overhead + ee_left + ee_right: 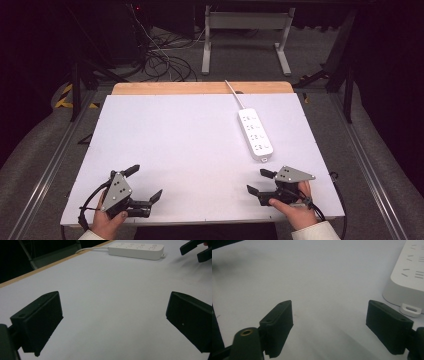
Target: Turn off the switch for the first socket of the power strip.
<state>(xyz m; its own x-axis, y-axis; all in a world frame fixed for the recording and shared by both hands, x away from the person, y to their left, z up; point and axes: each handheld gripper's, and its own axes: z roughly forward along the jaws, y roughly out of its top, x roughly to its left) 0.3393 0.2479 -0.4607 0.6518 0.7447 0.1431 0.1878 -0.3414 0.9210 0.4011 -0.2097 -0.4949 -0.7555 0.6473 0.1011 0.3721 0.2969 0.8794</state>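
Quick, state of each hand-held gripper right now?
Left hand-held gripper: open, holding nothing.
Right hand-held gripper: open, holding nothing, near the white plastic power strip.

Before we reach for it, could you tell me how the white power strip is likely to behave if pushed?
The power strip lies flat, long and low, so it should slide rather than tip or roll. Its casing looks rigid and smooth, perhaps slippery on the white table. Its cable trails off the far edge and may tug it back.

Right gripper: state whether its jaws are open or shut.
Open. The right gripper has its two black jaws spread wide with bare white table between them, holding nothing; the white plastic power strip lies just beyond.
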